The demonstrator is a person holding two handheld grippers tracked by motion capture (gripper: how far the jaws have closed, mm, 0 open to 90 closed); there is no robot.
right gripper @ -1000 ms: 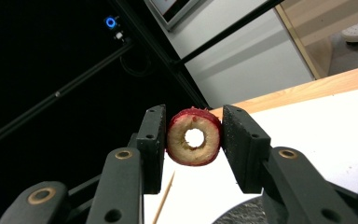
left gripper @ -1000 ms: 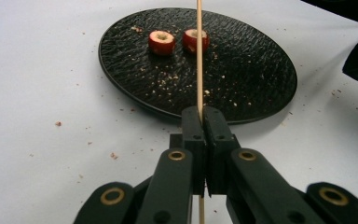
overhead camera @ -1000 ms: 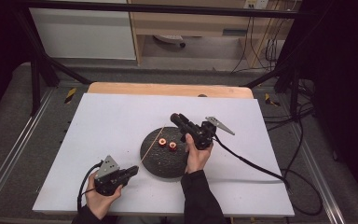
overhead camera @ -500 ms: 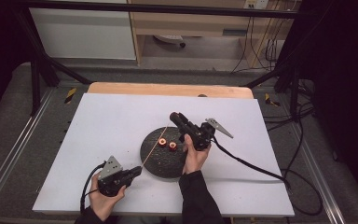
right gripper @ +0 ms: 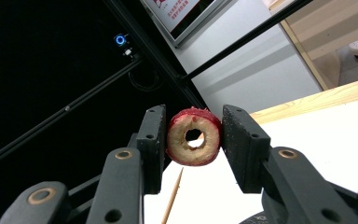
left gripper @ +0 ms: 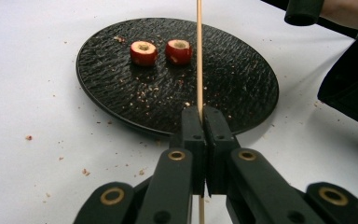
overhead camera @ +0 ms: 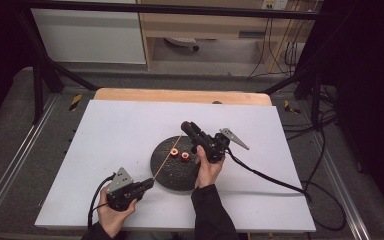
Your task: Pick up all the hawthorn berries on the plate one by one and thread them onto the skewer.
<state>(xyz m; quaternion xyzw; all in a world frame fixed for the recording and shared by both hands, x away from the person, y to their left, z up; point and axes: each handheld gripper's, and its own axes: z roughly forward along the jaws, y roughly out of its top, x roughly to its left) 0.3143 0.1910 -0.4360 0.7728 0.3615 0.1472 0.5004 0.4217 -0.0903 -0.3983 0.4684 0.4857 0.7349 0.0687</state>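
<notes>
Gleaming red-skinned cored ring (right gripper: 194, 136), thin wooden skewer (left gripper: 199, 60)

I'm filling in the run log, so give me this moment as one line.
left gripper: shut on skewer | right gripper: shut on cored fruit ring | skewer tip short of ring hole | black plate: two fruit pieces

A lab: black frame rig (overhead camera: 45, 75) round a white-topped table (overhead camera: 120, 130), loose cables (overhead camera: 325, 150) on grey floor

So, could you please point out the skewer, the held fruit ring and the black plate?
skewer (left gripper: 199, 56), left gripper view, mid-shaft above the plate.
fruit ring (right gripper: 181, 142), right gripper view, pale cut face.
black plate (left gripper: 242, 88), left gripper view, bare textured surface.
</notes>
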